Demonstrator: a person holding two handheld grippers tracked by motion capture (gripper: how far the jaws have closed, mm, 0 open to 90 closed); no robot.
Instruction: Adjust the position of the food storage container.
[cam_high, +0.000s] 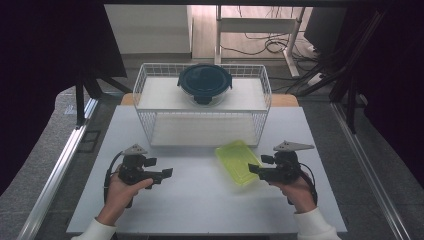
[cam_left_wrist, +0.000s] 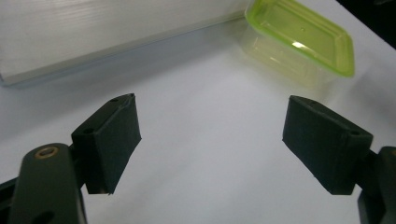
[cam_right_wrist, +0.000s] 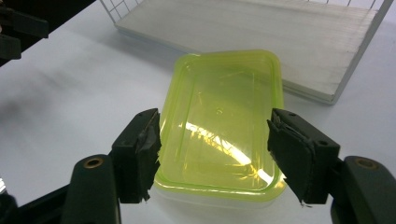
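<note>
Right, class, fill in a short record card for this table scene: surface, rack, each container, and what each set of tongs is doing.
surface: white table
rack: white wire rack, two shelves, at the far side
upper shelf: round dark lidded container
table item: clear rectangular container, yellow-green lid, in front of the rack
left tongs: open, over bare table
right tongs: open, jaws either side of the lid's near end

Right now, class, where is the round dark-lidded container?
High view: the round container sits on the upper shelf of the white wire rack, at the table's far side.
</note>
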